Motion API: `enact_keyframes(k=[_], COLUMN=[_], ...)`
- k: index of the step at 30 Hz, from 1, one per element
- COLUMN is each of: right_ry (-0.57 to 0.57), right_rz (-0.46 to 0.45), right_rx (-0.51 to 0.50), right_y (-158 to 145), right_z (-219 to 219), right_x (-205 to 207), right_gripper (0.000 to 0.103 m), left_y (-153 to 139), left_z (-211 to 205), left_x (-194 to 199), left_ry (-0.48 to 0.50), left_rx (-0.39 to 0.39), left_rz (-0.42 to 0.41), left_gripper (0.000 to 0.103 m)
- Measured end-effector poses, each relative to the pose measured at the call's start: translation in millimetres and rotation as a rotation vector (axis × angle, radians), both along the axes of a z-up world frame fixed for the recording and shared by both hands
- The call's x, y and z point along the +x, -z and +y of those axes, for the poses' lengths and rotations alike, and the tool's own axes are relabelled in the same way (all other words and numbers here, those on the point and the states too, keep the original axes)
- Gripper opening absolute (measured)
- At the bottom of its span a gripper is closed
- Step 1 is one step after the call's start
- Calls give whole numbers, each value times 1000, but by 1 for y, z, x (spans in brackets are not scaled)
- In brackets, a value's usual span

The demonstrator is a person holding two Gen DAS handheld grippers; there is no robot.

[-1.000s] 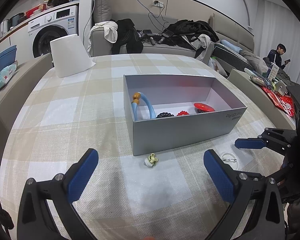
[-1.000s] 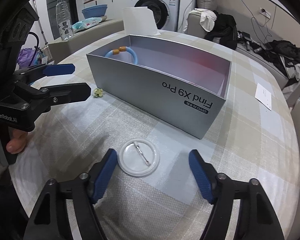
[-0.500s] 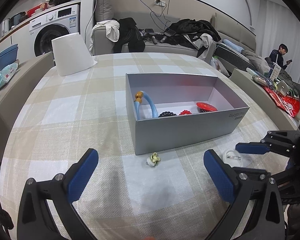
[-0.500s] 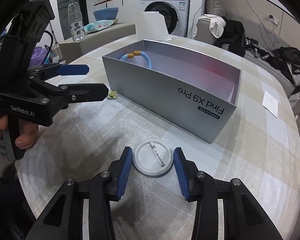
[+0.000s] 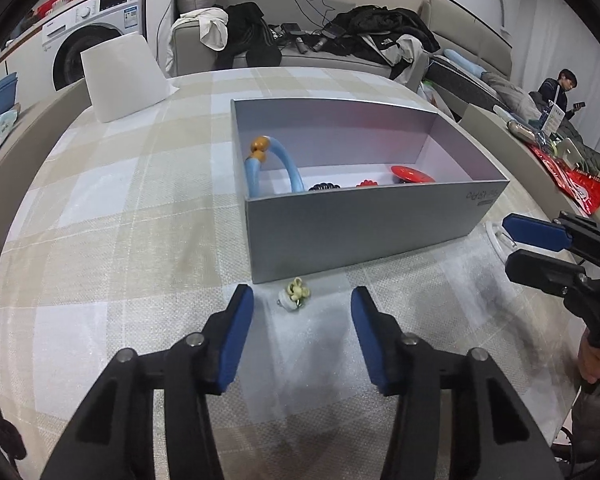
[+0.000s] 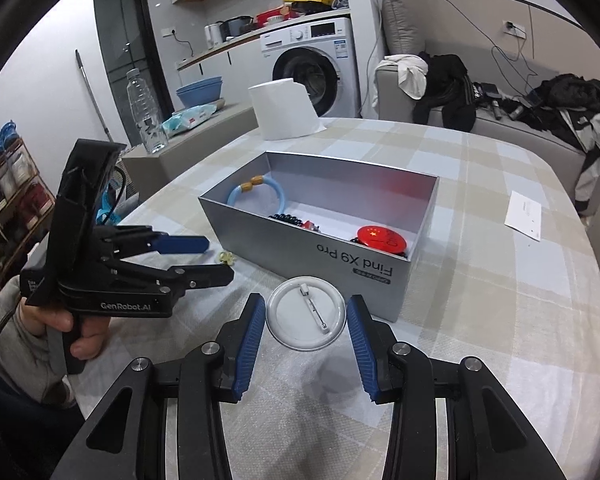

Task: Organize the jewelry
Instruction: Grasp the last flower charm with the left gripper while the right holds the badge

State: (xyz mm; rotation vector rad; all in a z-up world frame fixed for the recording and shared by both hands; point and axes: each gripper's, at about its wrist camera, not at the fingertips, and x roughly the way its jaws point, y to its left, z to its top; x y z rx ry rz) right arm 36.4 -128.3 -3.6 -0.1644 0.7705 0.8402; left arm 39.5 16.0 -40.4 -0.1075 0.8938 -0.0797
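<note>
The right claw (image 6: 306, 338) grips a round white pin badge (image 6: 307, 312) by its edges. Both blue pads (image 6: 249, 344) press on its rim. The badge shows its back, with the metal pin across it. It is in front of the gray box (image 6: 332, 256), near the side with the letters, and seems lifted off the desk (image 6: 500, 320).

The left claw (image 5: 302, 336) is closing, with its pads still apart. A small pale flower earring (image 5: 295, 293) lies on the checked cloth just past the tips, between them in line but not touched. It sits right by the near corner of the gray box (image 5: 340, 232).

Inside the box there is a blue bangle (image 5: 270, 168) with orange beads, leaning on the left wall. Beside it lie a black hair tie (image 5: 324, 187), a small red piece (image 5: 366, 184) and a red badge (image 6: 382, 237) with yellow stars.

A person's hand (image 6: 74, 330) holds the left claw's handle. A white paper roll (image 6: 284, 108) stands at the far side of the desk, well away from the box
</note>
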Motion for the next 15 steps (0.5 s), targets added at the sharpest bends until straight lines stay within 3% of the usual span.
enact_keyframes(k=[5,8,15], right_ry=[-2,-3,0], right_rz=[-1,-5,-18], right_rx=[2,5,13], right_y=[-1,-2,-6], right_z=[-1,-1,-2], right_x=[-1,-1,-3], right_gripper=[41,41,41], left_y=[-1,0,-3], left_z=[0,0,-8], left_x=[-1,-1,-6], left_ry=[-23,-25,24], left_rx=[18,25,29], left_rz=[2,5,-17], left_gripper=[26,8,8])
